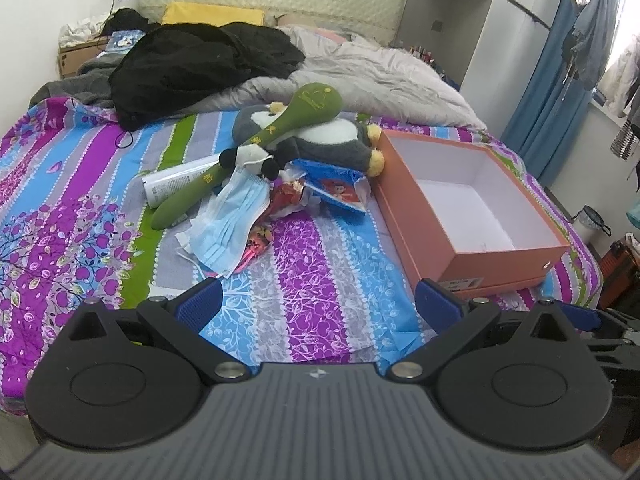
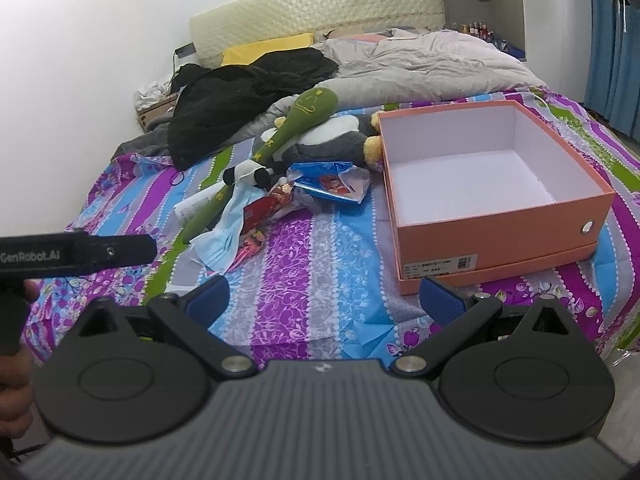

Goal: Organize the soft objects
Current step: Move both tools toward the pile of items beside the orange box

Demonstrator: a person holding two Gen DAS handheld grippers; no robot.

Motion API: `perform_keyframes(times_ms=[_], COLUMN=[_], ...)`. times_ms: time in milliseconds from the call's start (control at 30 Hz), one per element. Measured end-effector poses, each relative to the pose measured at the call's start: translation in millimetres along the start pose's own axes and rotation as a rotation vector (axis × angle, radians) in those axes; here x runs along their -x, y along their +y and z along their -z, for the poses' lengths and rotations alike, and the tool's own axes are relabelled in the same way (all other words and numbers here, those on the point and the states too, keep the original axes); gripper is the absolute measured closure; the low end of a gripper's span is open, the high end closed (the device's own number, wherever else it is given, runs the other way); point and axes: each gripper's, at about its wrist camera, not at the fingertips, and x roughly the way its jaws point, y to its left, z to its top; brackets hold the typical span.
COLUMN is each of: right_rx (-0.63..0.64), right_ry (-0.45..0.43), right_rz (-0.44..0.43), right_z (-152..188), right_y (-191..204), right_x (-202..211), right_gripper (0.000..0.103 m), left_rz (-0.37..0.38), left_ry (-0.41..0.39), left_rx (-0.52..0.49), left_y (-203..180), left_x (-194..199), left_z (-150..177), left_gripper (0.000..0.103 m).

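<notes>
A pile lies mid-bed: a green plush mallet [image 1: 280,128] [image 2: 288,128] across a grey-and-white penguin plush [image 1: 340,140] [image 2: 332,140], a small panda plush [image 1: 248,158] [image 2: 250,172], blue face masks [image 1: 228,220] [image 2: 224,236], a blue snack bag [image 1: 332,184] [image 2: 328,180] and red wrappers [image 2: 272,204]. An open orange shoebox [image 1: 500,264] [image 2: 500,216], empty, stands to the right. My left gripper [image 1: 318,300] and right gripper [image 2: 326,298] are both open and empty, hovering over the near bedsheet, short of the pile.
A black garment [image 1: 192,64] [image 2: 240,96] and a grey duvet [image 1: 380,76] [image 2: 420,68] cover the far bed. A white tube [image 1: 176,184] lies under the mallet. Blue curtains [image 1: 548,80] hang right. The left gripper's body [image 2: 80,256] shows at the right view's left edge.
</notes>
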Motion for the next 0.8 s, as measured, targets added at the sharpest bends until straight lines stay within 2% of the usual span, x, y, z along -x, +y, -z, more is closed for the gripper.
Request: perform_keyframes(times_ms=[367, 800], right_rx=[0.004, -0.003], right_ry=[0.035, 0.032], right_rz=[-0.008, -0.009], right_z=[8, 11], right_y=[-4, -10], right_x=[-20, -26], right_gripper=[0.000, 0.000], left_rz=[-0.017, -0.009], left_ry=[0.035, 0.062], left_rx=[0.017, 0.016], left_y=[12, 9], left_x=[-27, -41], left_z=[-4, -1], left_gripper=[0.000, 0.000])
